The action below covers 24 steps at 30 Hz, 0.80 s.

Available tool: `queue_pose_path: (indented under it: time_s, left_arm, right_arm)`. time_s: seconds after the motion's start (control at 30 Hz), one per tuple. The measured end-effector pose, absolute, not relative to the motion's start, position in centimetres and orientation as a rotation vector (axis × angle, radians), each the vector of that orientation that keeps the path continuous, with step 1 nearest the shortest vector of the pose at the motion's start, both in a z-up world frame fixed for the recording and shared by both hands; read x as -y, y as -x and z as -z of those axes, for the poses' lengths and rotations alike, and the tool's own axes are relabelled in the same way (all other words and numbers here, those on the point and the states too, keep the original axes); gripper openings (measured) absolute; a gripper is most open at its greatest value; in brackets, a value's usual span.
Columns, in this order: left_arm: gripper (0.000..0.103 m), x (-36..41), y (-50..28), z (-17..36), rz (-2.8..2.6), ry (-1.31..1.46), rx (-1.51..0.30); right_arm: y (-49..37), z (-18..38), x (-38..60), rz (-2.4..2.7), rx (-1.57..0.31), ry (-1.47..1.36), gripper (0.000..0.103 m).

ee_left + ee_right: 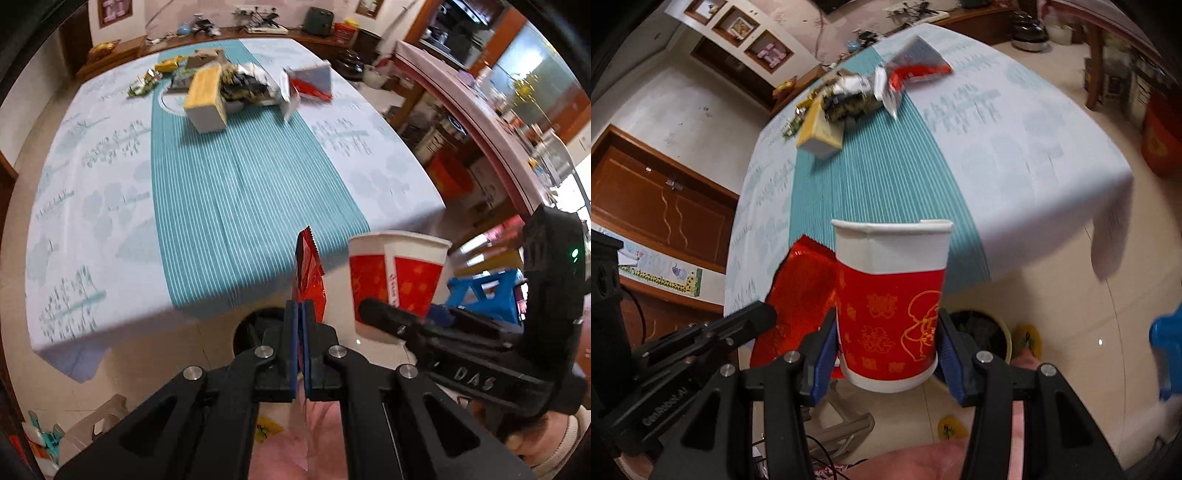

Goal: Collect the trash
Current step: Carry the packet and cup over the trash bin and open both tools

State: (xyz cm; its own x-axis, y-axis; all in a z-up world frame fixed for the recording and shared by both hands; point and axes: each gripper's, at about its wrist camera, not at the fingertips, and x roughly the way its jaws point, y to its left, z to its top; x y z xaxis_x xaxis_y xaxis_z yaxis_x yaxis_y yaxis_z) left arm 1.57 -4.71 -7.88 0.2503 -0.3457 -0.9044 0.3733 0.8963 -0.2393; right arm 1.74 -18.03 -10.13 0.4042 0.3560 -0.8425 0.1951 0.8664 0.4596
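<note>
Left tongs (303,314) pinch a red wrapper (306,273); right tongs (886,354) clamp a paper cup (890,302), both above the dark bin (979,332) beside the counter (110,184). Releasing off-centre could scatter trash onto the floor.

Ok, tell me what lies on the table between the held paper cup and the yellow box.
Nothing: in the right wrist view only bare striped teal runner stretches from the paper cup up to the yellow box. The left wrist view shows the same.
</note>
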Motion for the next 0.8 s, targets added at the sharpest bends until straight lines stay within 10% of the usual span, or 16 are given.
queue_pose_path:
  time_s: [0.37,0.8]
  left_arm:
    - [0.0,4.9,4.0,14.7,0.534,-0.079,-1.332]
    - [0.0,4.9,3.1,35.8,0.428,-0.069,-1.451]
  right_arm:
    - [4.8,17.6,16.0,-0.052,-1.316,-0.539,0.049]
    - [2.9,38.5,15.7,0.008,-1.503,-0.511,0.05]
